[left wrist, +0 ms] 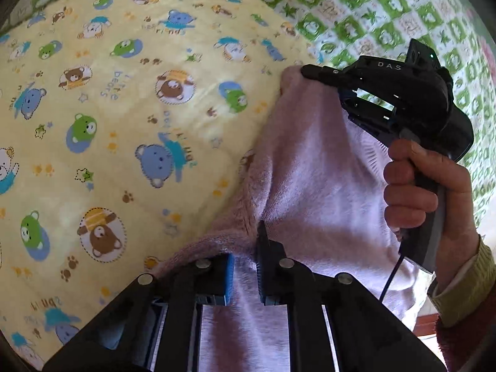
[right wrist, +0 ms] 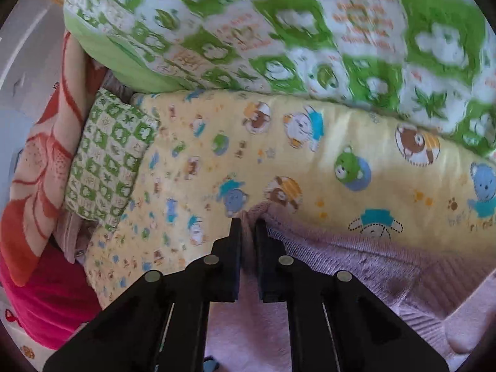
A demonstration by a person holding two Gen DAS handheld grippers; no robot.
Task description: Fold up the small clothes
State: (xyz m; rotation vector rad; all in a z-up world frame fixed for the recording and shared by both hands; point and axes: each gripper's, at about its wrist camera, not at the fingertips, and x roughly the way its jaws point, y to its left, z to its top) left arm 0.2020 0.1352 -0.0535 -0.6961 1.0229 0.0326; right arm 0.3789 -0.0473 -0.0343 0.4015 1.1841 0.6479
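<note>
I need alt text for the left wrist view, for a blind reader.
The left gripper pinches a pale pink garment, while the right gripper holds its far corner up. Behind lies a yellow bear-print quilt.

Green checked quilt (right wrist: pixel 341 31) blurred, print perhaps lettering.

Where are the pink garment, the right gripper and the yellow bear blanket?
pink garment (left wrist: pixel 310 167): left wrist view, its smooth middle panel.
right gripper (left wrist: pixel 305 70): left wrist view, fingertips pinching the garment's corner.
yellow bear blanket (right wrist: pixel 310 167): right wrist view, its printed middle.
</note>
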